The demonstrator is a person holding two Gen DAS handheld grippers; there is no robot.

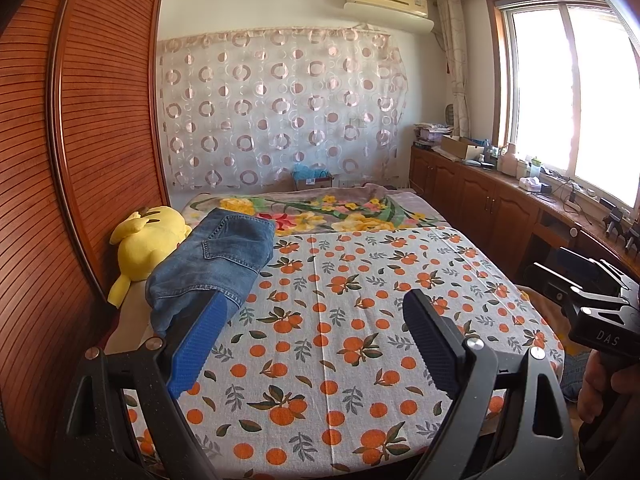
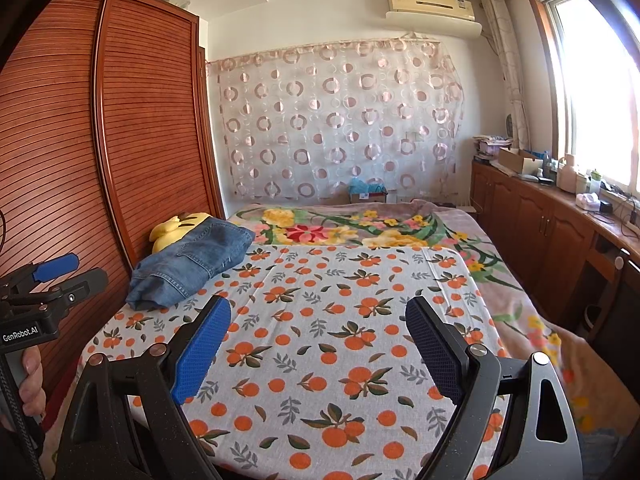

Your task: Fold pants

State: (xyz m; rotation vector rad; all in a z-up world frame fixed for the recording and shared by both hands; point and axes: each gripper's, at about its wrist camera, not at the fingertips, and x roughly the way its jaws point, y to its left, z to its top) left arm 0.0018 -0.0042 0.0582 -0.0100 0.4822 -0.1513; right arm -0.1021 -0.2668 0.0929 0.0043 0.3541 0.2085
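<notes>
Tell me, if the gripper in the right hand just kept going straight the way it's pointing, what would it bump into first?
Probably the orange-print cloth spread on the bed. The right gripper is open, holds nothing and tilts slightly downward over bare cloth. The folded jeans lie off to its left, outside that line. Depth is hard to judge.

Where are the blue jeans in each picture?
Left wrist view: the folded jeans lie at middle left, against the yellow plush toy.
Right wrist view: the jeans lie at middle left, hiding most of the toy.
Shared landmark: the orange-print cloth under them.
</notes>
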